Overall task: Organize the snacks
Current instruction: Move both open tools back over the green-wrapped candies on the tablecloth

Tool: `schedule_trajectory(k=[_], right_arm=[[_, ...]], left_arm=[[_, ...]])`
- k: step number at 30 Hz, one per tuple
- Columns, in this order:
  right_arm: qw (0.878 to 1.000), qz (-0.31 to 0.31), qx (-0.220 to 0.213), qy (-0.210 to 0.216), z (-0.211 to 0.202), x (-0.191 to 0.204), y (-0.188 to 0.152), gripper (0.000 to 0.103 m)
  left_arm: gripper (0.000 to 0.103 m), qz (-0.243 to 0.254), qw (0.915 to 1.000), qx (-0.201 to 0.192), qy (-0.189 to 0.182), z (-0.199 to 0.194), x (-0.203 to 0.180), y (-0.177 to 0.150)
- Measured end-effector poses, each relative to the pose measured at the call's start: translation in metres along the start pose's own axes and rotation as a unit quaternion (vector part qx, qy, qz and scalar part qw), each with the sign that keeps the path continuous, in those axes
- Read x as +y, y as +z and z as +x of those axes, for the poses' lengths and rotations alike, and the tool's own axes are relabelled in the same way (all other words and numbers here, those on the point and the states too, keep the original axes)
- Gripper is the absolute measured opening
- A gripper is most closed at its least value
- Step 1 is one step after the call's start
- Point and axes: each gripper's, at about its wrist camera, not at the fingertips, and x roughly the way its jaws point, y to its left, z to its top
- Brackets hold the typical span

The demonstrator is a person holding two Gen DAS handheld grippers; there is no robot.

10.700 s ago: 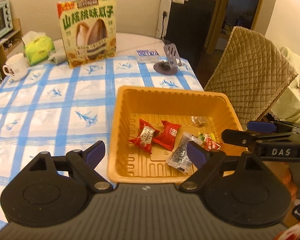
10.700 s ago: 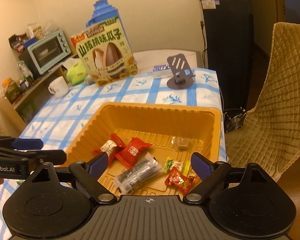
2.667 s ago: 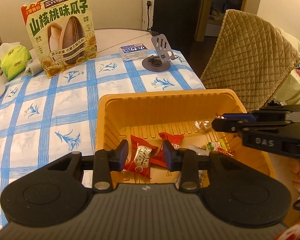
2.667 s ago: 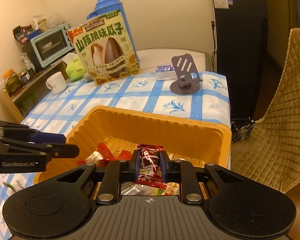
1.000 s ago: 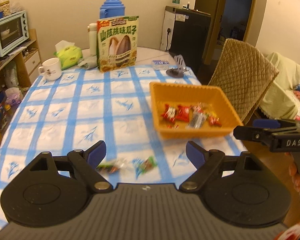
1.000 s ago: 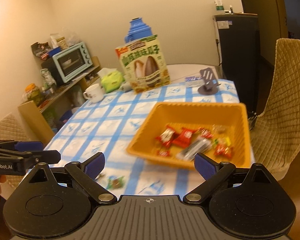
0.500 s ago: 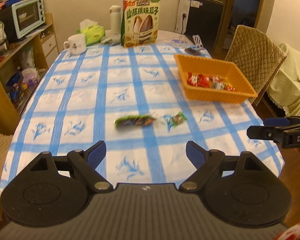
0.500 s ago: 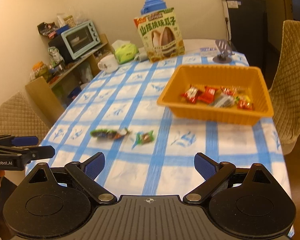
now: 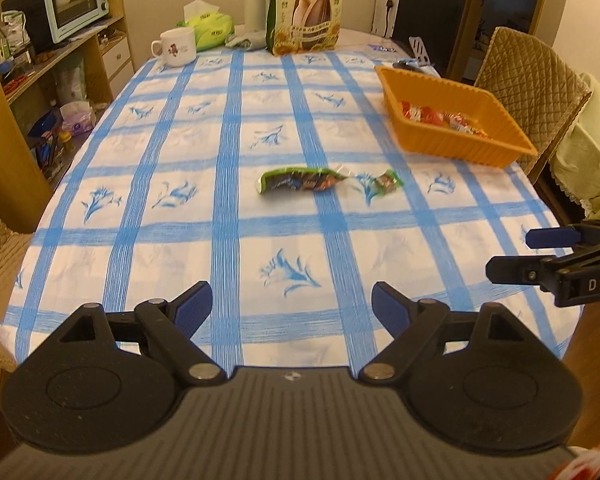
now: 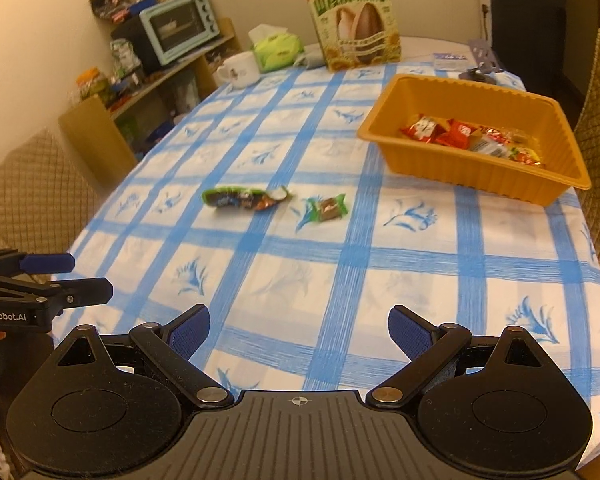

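- Now, from your left wrist view: your left gripper (image 9: 292, 306) stands wide open with nothing between its pads, poised over the near edge of the tablecloth (image 9: 172, 148). The long green snack packet (image 9: 302, 179) lies straight ahead of it, mid-table, its long axis running crosswise to the line the fingers point along. The small green candy (image 9: 387, 181) sits just to the right of the packet, close but apart from it. The orange tray (image 9: 456, 148), already holding several wrapped snacks, is farther off to the right.
- From your right wrist view: your right gripper (image 10: 299, 330) is likewise spread wide and carries nothing. Here the small green candy (image 10: 327, 208) lies nearly dead ahead, while the long green snack packet (image 10: 244, 198) is off to the left, again lying sideways. The orange tray (image 10: 476, 174) sits ahead and to the right.
- My reading: the packet is the left gripper's natural target and the candy the right's. Because the packet lies crosswise, you would pinch it across its narrow width without rolling the wrist.
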Motion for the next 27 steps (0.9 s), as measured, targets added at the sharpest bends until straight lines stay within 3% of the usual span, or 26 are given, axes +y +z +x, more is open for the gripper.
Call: schedule_trajectory(k=[12,27], right_arm=[[0.999,-0.037,0.034,0.016,0.036,0.003,0.006,0.095],[0.997,-0.064,0.043,0.005,0.065,-0.022,0.029,0.095]], left_arm=[[0.085,0.003,0.9998,0.012,0.012,0.016,-0.005,0.001],[0.083,0.033,0.9990,0.005,0.030,0.047,-0.019,0.021]])
